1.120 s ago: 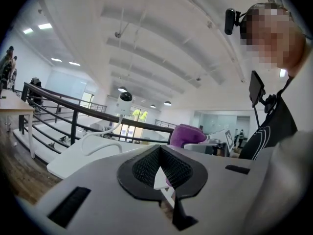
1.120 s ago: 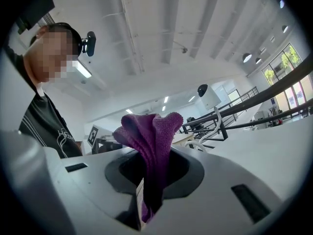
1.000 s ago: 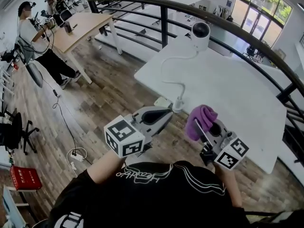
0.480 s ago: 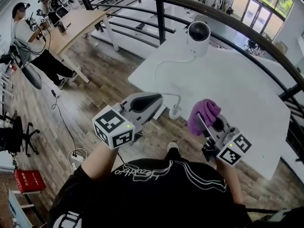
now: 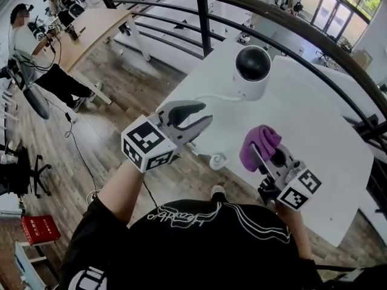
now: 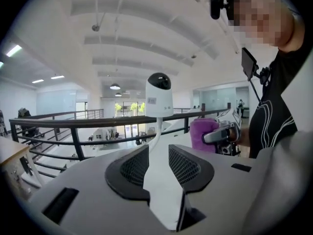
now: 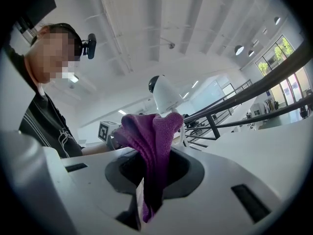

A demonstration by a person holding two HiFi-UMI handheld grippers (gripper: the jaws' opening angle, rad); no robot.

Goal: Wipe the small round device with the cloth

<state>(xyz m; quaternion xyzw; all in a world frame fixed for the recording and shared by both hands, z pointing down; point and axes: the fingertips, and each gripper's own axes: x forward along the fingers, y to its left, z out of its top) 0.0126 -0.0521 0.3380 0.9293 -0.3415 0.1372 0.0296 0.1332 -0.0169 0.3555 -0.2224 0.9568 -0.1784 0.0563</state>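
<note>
The small round device, white with a black dome, stands on the white table; it also shows in the left gripper view and right gripper view. My left gripper hovers at the table's near left edge, below the device. Its jaws are opening with nothing between them. My right gripper is shut on a purple cloth, held up right of the left gripper and short of the device. The cloth bunches above the jaws.
A white cable runs from the device to a plug at the table edge. A black railing curves behind the table. A wooden table with people stands far left; a red box sits on the floor.
The left gripper has lifted up toward the table edge and its jaws have parted. The device now sits closer in view. The right gripper with the cloth has barely moved.
</note>
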